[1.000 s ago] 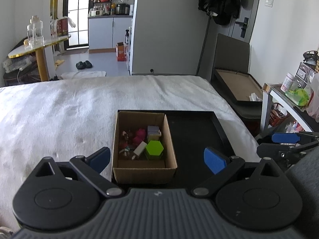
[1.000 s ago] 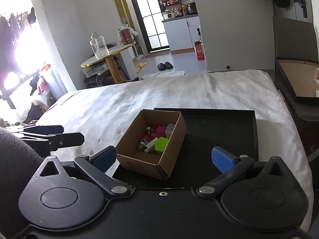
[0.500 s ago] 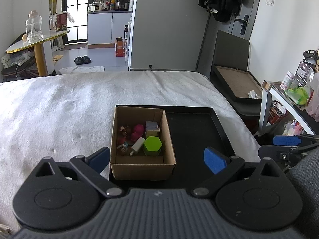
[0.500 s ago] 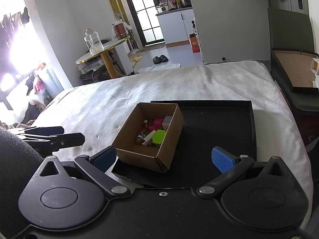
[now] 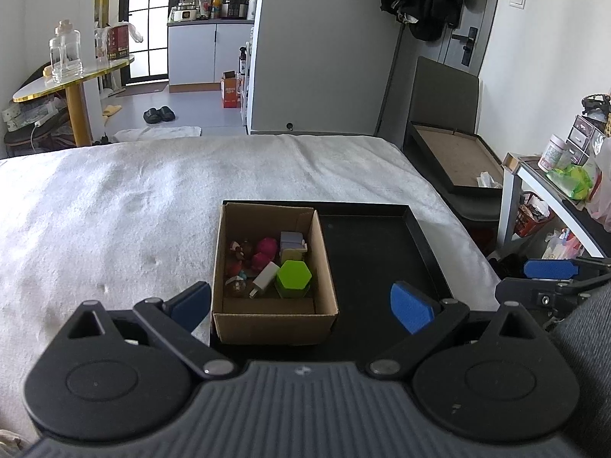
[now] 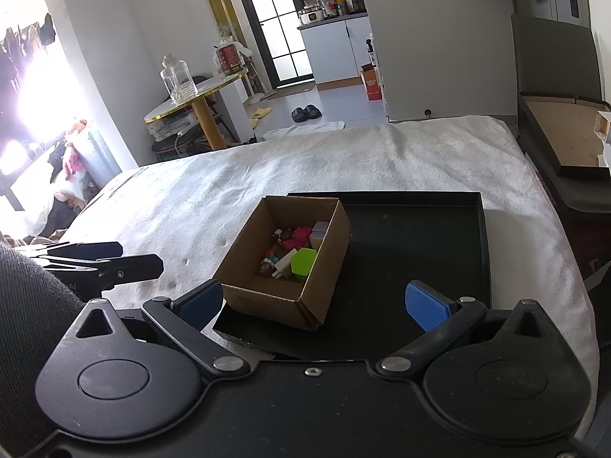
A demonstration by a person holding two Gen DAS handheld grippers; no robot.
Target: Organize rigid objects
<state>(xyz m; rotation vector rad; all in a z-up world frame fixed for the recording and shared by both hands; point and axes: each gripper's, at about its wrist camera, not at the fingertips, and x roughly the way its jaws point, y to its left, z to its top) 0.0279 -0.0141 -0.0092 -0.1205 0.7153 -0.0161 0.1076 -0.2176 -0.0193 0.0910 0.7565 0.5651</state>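
Left gripper (image 5: 301, 305) gapes wide, empty. At its twelve o'clock, the cardboard box (image 5: 273, 320) of small blocks (image 5: 293, 278) sits in the black tray's (image 5: 420, 236) left half. Right gripper (image 6: 317, 303) spreads wide too, holding nothing.

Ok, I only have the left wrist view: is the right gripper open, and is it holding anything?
Observer: The right gripper is open, its blue-padded fingers spread wide with nothing between them.
Operator: The near left corner of the black rectangular tray is hidden in my view. Is it supported?
Observer: Yes, that corner of the black rectangular tray rests on the white blanket.
Operator: And the left outer wall of the brown cardboard box?
Observer: The brown cardboard box shows a plain, upright left wall, standing just inside the tray's left edge.
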